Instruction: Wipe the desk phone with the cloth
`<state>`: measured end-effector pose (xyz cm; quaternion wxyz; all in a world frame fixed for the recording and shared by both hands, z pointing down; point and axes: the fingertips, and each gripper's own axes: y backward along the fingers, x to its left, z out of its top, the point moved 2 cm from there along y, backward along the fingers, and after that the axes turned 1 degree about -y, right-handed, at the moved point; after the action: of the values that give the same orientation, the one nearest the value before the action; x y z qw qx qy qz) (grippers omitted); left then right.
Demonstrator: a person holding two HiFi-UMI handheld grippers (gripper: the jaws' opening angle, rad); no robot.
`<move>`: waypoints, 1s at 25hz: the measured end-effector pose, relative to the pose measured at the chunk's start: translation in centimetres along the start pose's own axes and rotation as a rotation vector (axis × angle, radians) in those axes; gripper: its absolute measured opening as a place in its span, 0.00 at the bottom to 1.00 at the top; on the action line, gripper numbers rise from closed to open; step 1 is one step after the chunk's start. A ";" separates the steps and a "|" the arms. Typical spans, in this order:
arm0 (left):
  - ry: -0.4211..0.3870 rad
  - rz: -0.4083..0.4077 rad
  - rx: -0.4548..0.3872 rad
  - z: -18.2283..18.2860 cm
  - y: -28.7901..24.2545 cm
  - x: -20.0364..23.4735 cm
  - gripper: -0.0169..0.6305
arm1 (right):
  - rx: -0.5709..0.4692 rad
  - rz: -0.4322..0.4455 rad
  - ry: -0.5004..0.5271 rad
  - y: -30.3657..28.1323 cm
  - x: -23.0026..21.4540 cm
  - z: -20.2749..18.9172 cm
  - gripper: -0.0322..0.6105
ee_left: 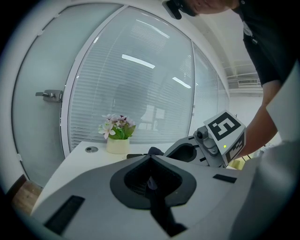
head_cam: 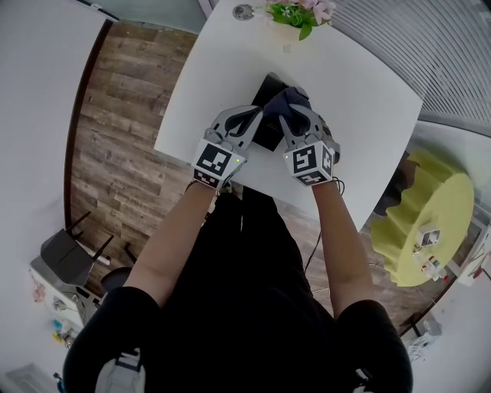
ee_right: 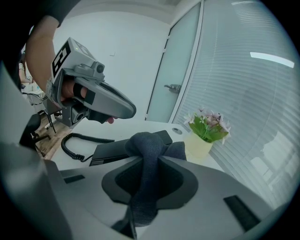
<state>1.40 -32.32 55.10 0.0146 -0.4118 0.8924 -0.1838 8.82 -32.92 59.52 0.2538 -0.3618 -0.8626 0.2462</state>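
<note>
Mid-frame, the right gripper (head_cam: 298, 113) pinches the cloth (ee_right: 144, 143) above the phone (ee_right: 111, 151). The left gripper (ee_left: 151, 161) is closed and empty. Wiping hard could shove the unheld phone or snag its cord (ee_right: 77, 139).

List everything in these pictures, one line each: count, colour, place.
table: one, white, over a wooden floor
desk phone: one, black, on the table under the grippers
coiled cord: one, black, on the table beside the phone
cloth: one, dark blue-grey, bunched over the phone
flower pot: one, pale with pink blooms, at the table's far edge
door handle: one, metal, on the door beyond the table
left gripper: one, grey, jaws together, empty
right gripper: one, grey, jaws shut on the cloth
</note>
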 end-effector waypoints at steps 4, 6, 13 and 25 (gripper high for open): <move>0.000 -0.005 0.012 -0.6 0.3 -0.3 0.04 | 0.008 0.009 -0.007 0.1 0.9 -0.4 0.19; -0.001 -0.007 0.019 -1.0 0.5 -0.6 0.04 | 0.008 0.009 -0.012 0.2 1.3 -0.5 0.19; 0.009 -0.008 0.032 -2.3 1.1 -1.0 0.04 | 0.014 0.004 -0.022 0.2 2.4 -0.9 0.19; 0.013 -0.015 0.054 -4.1 2.3 -2.0 0.04 | 0.033 0.056 -0.026 0.4 6.9 -2.2 0.19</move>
<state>0.30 -28.22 57.85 0.0185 -0.4169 0.8840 -0.2105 6.21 -26.98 62.70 0.2415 -0.3785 -0.8512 0.2720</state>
